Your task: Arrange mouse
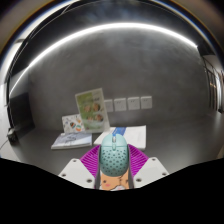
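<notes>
A pale green mouse [112,157] with a perforated shell sits between my two fingers, its nose pointing away from me. The purple pads [93,160] press against both its sides. My gripper [112,170] is shut on the mouse and holds it up above the table. An orange and white patch shows just below the mouse, between the fingers; I cannot tell what it is.
A table [60,140] lies ahead with a colourful picture book [80,123] on the left and a white sheet [130,135] beyond the mouse. An illustrated card [91,104] stands upright behind. Small white cards [133,103] hang on the far wall.
</notes>
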